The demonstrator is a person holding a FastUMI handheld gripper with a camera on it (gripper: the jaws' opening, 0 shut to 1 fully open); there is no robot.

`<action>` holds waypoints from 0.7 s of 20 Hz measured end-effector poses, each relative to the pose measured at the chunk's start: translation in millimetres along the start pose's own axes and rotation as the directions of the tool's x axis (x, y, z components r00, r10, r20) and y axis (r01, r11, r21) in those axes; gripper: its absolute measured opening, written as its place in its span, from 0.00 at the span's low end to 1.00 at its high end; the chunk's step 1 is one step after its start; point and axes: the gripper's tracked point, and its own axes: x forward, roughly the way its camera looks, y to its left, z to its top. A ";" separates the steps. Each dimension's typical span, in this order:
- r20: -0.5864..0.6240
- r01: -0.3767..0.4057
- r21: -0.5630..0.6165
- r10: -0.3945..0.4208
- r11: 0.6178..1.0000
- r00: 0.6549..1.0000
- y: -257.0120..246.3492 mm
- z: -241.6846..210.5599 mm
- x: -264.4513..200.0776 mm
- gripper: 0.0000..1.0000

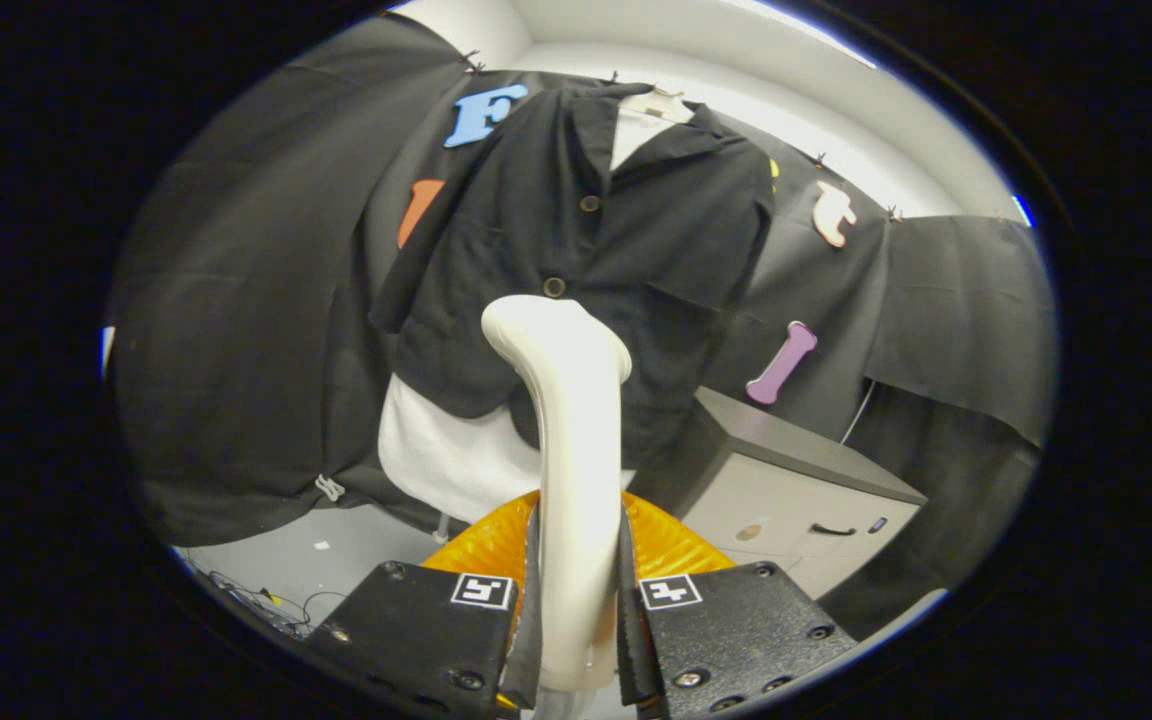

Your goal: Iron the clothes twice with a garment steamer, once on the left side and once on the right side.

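A: What is in view?

B: A gripper (576, 610) is clenched on the cream handle of a steamer (571, 440), one finger pressing each side. The steamer rises between the fingers, and its curved head sits just in front of a black shirt (586, 260), near the lower of two visible buttons.

A: Where is the shirt?

B: It hangs beyond the fingers on a hanger against the booth's dark cloth wall, buttoned, collar open, with a white layer (446, 460) showing below its hem. Something orange and ribbed (666, 545) lies under the steamer. A grey cabinet (796, 480) stands to one side.

A: What could go wrong?

B: I judge the head sits about on the button line, so a pass could catch a button or miss one side. The shirt hangs loose, so pushing may swing it away. The smooth handle might also twist in the grip.
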 end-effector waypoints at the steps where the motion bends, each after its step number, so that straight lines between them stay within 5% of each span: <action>1: -0.014 0.009 0.001 -0.009 1.000 1.000 -13.5 -6.3 -6.1 0.33; 14: -0.156 0.055 0.066 -0.044 0.996 0.987 -196.9 -78.9 -62.8 0.33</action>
